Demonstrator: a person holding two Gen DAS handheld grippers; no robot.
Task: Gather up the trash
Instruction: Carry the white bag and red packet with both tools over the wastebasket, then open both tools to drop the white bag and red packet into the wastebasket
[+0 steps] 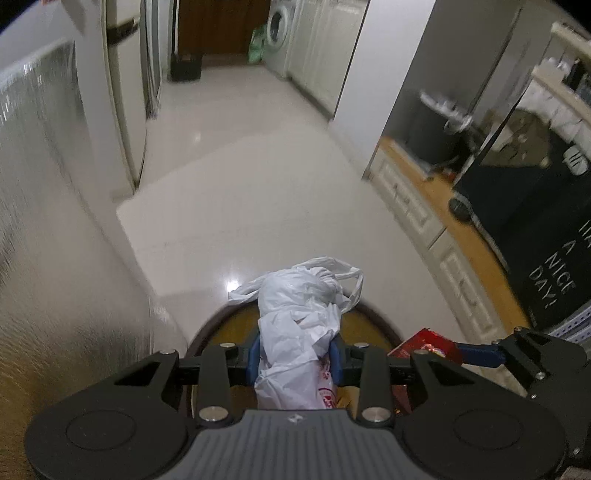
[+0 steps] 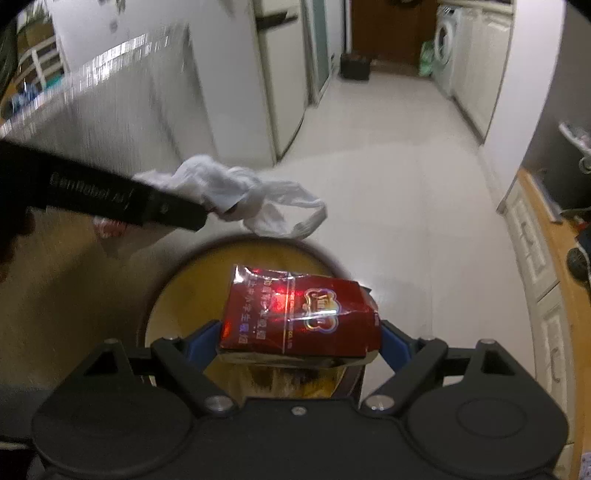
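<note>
— White plastic first: what do we have in the left gripper (image 1: 297, 360)?

— We have a crumpled white plastic bag (image 1: 299, 317) pinched between its blue pads, so the left jaws are clenched on it. The bag's handles flop forward past the fingertips, over the far edge of a round wooden bin (image 1: 373, 321) with a dark rim.

— And our right gripper (image 2: 301, 341)?

— Its jaws stand wide, yet they are grasping a crushed red carton (image 2: 299, 317) that fills the whole gap, one blue pad against each end. The carton lies crosswise, its shiny printed face up, directly above the bin's open mouth (image 2: 184, 295).

— Do we see each tool from the other side?

— Yes. In the right wrist view the left gripper's black body (image 2: 110, 195) comes in from the left with the bag (image 2: 236, 195) hanging off its tip, just beyond the bin's far rim. In the left wrist view the carton (image 1: 428, 343) shows at the right, beside the bin.

— Around us?

— A pale glossy floor (image 1: 240, 184), a washing machine (image 1: 279, 31) down the hallway, and white cabinets under a wooden worktop (image 1: 469, 236) on the right.
</note>
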